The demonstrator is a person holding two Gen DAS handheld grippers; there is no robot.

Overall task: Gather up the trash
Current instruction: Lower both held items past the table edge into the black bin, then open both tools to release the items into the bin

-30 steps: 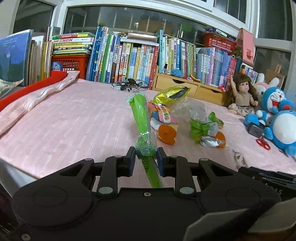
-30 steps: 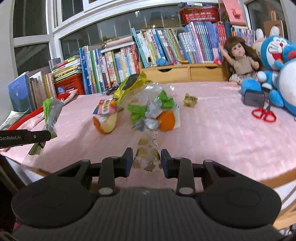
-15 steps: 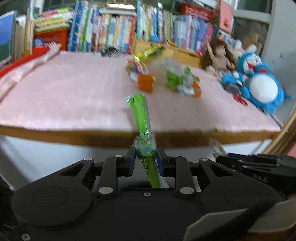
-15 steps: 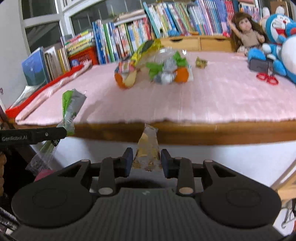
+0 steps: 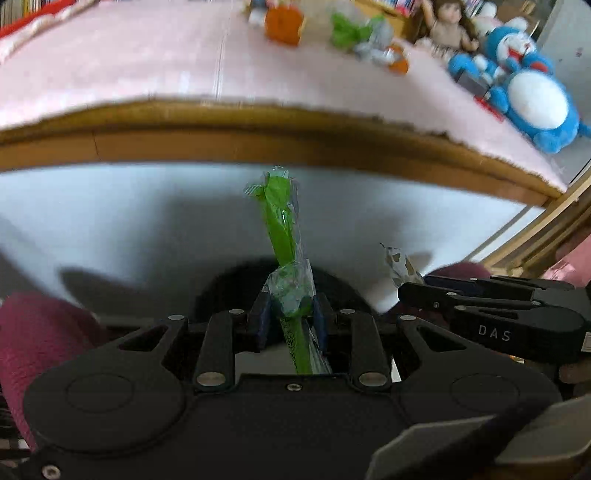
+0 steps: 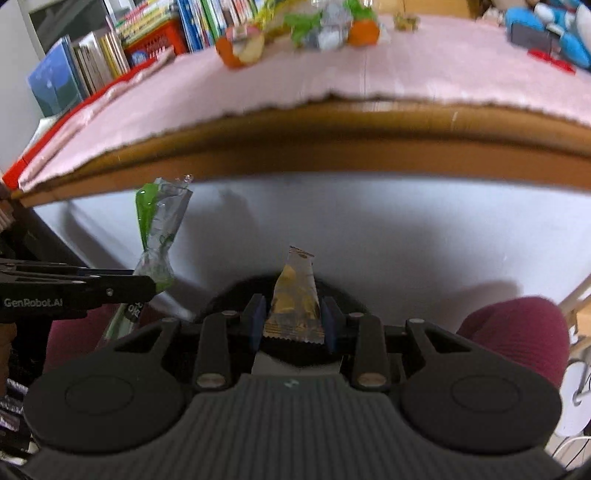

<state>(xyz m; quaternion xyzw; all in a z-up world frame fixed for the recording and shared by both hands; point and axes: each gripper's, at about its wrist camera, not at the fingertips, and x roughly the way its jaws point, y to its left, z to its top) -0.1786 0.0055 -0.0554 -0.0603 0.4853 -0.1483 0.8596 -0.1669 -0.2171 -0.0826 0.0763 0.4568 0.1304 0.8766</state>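
Note:
My left gripper is shut on a long green plastic wrapper, which stands upright below the table's wooden edge. My right gripper is shut on a small clear wrapper with yellow print. Both hang side by side over a dark round opening just beyond the fingers. In the right wrist view the left gripper enters from the left with the green wrapper. More trash lies on the pink tablecloth above.
A white panel fills the space under the table. Dark red knees flank the grippers. Blue plush toys and a doll sit at the table's right; books at its left.
Both grippers have dropped from table height to below the table edge, each still holding its wrapper. The dark opening has come into view beneath them.

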